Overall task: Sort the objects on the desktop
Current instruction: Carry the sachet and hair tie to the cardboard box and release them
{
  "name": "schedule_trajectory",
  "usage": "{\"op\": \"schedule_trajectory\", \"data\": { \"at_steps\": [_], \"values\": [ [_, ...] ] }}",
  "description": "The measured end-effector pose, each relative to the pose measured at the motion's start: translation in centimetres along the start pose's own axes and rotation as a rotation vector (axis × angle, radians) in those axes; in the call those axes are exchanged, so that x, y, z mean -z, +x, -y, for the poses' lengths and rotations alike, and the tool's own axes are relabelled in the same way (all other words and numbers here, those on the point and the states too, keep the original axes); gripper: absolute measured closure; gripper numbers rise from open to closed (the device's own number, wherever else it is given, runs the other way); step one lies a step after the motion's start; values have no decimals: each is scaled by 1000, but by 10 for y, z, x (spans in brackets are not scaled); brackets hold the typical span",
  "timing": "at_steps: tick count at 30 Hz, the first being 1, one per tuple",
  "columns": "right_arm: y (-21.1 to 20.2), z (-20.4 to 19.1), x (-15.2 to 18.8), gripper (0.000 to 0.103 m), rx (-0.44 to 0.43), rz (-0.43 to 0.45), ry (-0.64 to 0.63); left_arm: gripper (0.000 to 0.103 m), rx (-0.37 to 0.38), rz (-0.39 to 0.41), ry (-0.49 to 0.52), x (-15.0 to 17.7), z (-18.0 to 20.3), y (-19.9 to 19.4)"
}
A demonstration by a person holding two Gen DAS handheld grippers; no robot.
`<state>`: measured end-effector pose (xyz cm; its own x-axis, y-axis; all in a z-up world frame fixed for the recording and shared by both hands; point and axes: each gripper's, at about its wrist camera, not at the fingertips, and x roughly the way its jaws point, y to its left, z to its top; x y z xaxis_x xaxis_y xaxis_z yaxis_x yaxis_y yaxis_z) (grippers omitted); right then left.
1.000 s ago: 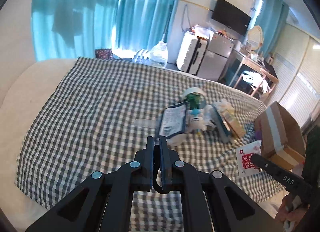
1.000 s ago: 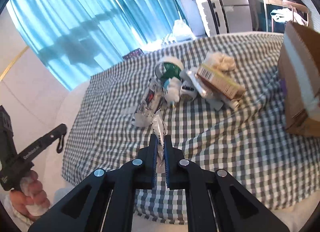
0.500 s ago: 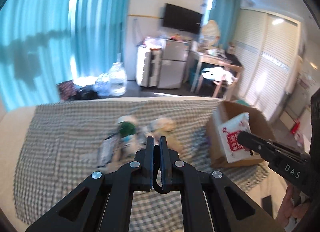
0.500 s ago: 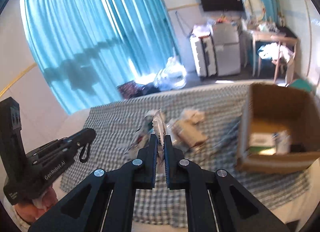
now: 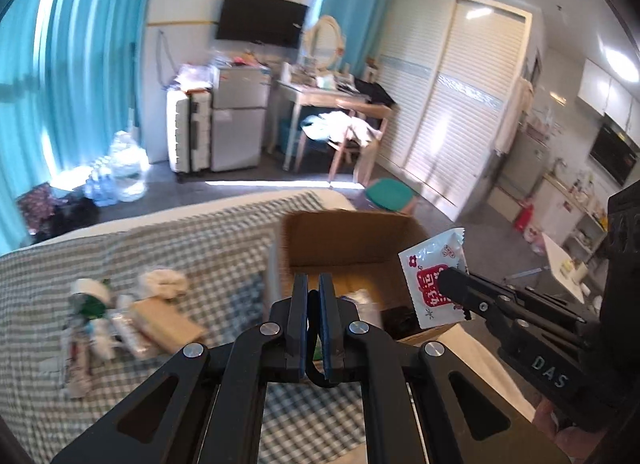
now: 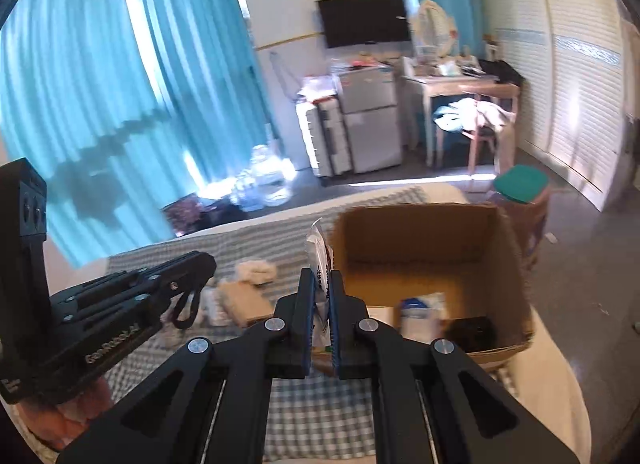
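My right gripper (image 6: 320, 280) is shut on a white sachet with red print (image 6: 318, 256), which stands edge-on above the fingers. In the left wrist view the same sachet (image 5: 434, 280) hangs over the near right corner of the open cardboard box (image 5: 340, 248). My left gripper (image 5: 314, 284) is shut, and a small black loop (image 6: 186, 306) dangles from its fingers (image 6: 200, 262). The box (image 6: 420, 248) sits on the checked cloth (image 5: 200, 248) just ahead of both grippers, with a white-and-blue packet (image 6: 420, 306) and a dark item inside. The remaining pile lies to the left: a tape roll (image 5: 90, 292), a brown carton (image 5: 168, 320), crumpled tissue (image 5: 164, 280).
The cloth-covered bed ends just right of the box, with floor beyond. A green-lidded tub (image 6: 520, 184) stands on the floor behind the box. A small fridge (image 5: 236, 124), a desk and a chair with clothes (image 5: 344, 132) line the far wall. A hand (image 5: 560, 436) holds the right gripper.
Both grippers have swung up and to the right, from over the pile to in front of the box. The sachet and the black loop stay held.
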<state>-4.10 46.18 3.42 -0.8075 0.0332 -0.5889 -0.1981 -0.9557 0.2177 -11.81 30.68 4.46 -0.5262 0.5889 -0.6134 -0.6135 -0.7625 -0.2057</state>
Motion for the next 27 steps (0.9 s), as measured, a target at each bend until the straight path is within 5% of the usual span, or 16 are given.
{"op": "schedule_trajectory", "data": {
  "at_steps": [11,13,18,21,27],
  "values": [
    [72,85,10,96,46,-102,133,95,58,-164,98,17,35,106],
    [77,94,13,92,50,-107,151,84,60,-192,97,18,35,116],
    [81,118,15,76,77,-105,231,32,24,-210,32,17,20,118],
    [74,120,16,71,74,-99,248,19,-10,-196,1,14,11,105],
    [40,101,25,62,65,-64,236,11,-105,-134,-52,16,-32,46]
  ]
}}
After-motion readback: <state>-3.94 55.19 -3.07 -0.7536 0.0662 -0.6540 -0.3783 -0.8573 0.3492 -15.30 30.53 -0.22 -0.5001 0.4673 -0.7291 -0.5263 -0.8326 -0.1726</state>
